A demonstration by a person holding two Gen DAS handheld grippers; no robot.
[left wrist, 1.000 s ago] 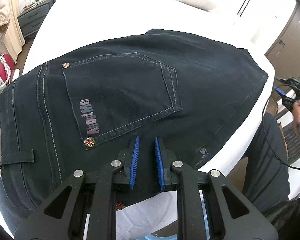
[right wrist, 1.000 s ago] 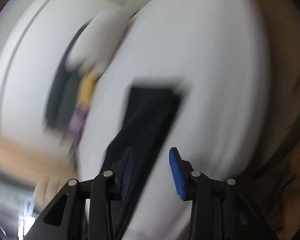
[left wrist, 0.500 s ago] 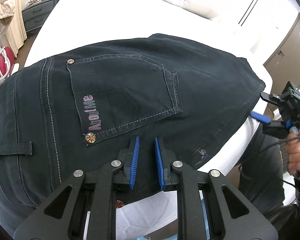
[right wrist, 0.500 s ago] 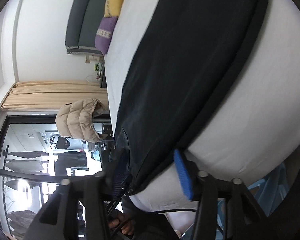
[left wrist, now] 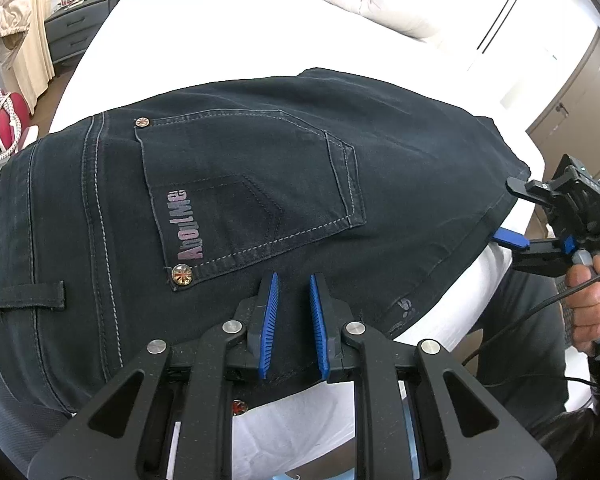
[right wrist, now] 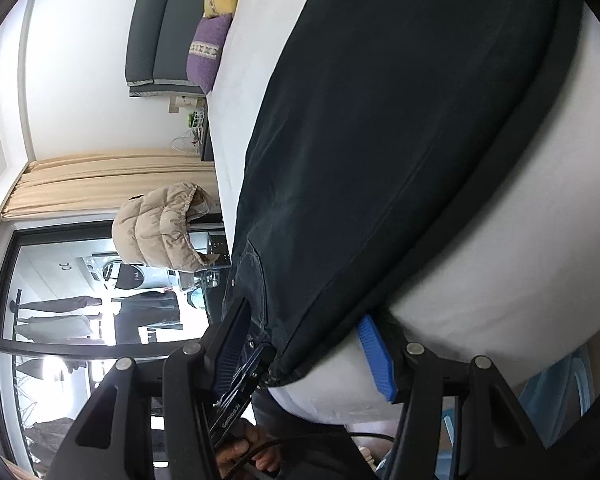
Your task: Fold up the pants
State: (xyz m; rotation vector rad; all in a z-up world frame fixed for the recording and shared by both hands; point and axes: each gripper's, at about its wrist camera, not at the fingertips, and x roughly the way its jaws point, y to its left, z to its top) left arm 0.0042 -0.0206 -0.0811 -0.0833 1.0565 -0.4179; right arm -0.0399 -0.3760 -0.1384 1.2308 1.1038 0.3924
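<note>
Over the last second our right hand-held gripper (right wrist: 304, 344) has swung in from a blurred sweep and now sits at the pants (left wrist: 260, 184), its jaws wide apart and straddling the dark fabric's edge where it drapes over the side of the bed (left wrist: 220, 40), gripping nothing yet. Our left hand-held gripper (left wrist: 294, 326) has hardly shifted: it hovers low over the cloth below the back pocket (left wrist: 252, 196), jaws only narrowly parted, and we cannot tell whether they pinch any fabric. The pants lie spread flat across the white bed. We judge the right side is now placed to clamp the edge and begin a fold.
</note>
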